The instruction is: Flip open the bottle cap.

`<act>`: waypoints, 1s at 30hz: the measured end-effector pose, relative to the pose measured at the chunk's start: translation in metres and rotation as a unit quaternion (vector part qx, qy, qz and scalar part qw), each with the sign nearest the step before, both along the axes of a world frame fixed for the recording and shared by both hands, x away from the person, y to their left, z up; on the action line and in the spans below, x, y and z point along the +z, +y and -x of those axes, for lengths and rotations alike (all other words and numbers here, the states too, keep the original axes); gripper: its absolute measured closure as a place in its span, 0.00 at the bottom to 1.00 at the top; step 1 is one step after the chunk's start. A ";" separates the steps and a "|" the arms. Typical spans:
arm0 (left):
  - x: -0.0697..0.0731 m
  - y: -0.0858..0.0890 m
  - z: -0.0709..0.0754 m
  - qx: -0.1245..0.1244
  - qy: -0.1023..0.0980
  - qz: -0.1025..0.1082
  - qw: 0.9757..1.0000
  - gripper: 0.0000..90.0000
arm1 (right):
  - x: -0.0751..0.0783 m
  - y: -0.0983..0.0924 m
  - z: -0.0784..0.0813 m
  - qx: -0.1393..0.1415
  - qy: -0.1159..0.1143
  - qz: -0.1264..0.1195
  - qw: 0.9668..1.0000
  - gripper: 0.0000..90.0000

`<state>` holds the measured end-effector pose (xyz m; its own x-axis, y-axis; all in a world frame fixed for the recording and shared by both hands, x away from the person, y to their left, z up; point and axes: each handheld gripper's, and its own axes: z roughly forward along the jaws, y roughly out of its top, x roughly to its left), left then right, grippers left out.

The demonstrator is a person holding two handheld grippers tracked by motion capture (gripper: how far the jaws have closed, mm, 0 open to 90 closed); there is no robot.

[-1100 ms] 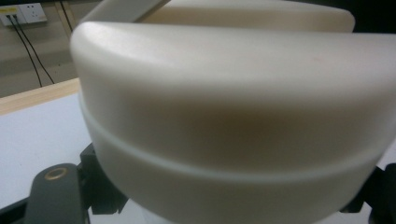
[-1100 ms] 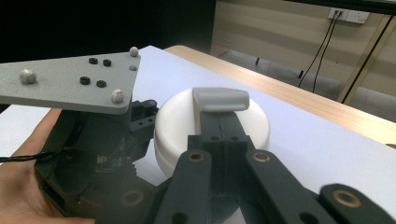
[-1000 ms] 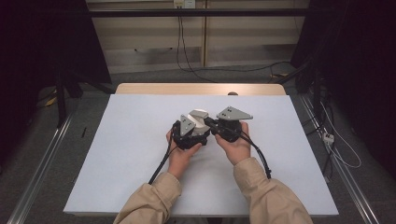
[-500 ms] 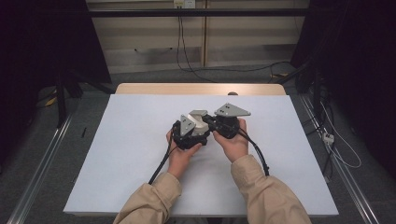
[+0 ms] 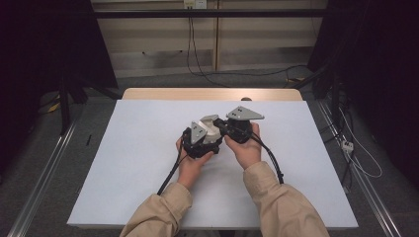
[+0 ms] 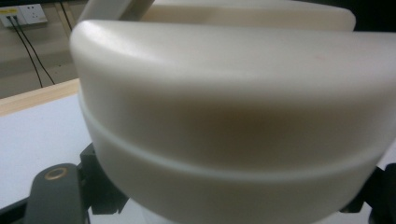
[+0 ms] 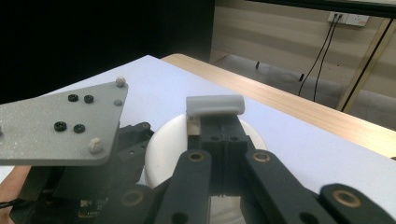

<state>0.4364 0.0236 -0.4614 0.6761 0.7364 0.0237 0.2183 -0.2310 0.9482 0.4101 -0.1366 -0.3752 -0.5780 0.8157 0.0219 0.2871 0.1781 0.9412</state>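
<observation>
High view: both hands hold the left gripper (image 5: pixel 205 129) and right gripper (image 5: pixel 225 126) together over the white table (image 5: pixel 123 163). The left gripper pinches a cream round container (image 6: pixel 233 116); the right gripper's jaws are pressed together above it.

cream container (image 6: pixel 233 121) blurred, cut off at frame edges

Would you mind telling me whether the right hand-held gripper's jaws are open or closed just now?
Closed. In the right gripper view the two black jaws of the right hand-held gripper meet with no gap, above the white round object.
</observation>
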 end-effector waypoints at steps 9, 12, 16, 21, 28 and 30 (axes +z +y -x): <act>0.000 0.000 0.000 0.001 0.002 0.003 1.000 0.21 | 0.004 0.003 -0.004 0.002 -0.001 -0.002 1.000 1.00; 0.000 0.000 0.000 0.001 0.002 0.003 1.000 0.21 | 0.005 0.003 -0.005 0.002 -0.004 0.000 1.000 1.00; 0.000 0.000 0.000 0.001 0.002 0.003 1.000 0.21 | 0.006 0.004 -0.006 0.002 -0.004 0.001 1.000 1.00; 0.000 0.000 -0.001 0.002 0.005 0.006 1.000 0.21 | 0.008 0.006 -0.008 0.003 -0.006 0.004 1.000 1.00; 0.000 0.001 -0.001 0.002 0.005 0.006 1.000 0.21 | 0.010 0.009 -0.010 0.006 -0.006 0.004 1.000 1.00; 0.000 0.000 -0.001 0.002 0.004 0.005 1.000 0.21 | 0.010 0.009 -0.011 0.007 -0.005 0.001 1.000 1.00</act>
<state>0.4369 0.0239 -0.4615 0.6728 0.7397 0.0105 0.2277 -0.2205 0.9484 0.4213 -0.1279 -0.3649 -0.5888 0.8081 0.0139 0.2748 0.1840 0.9437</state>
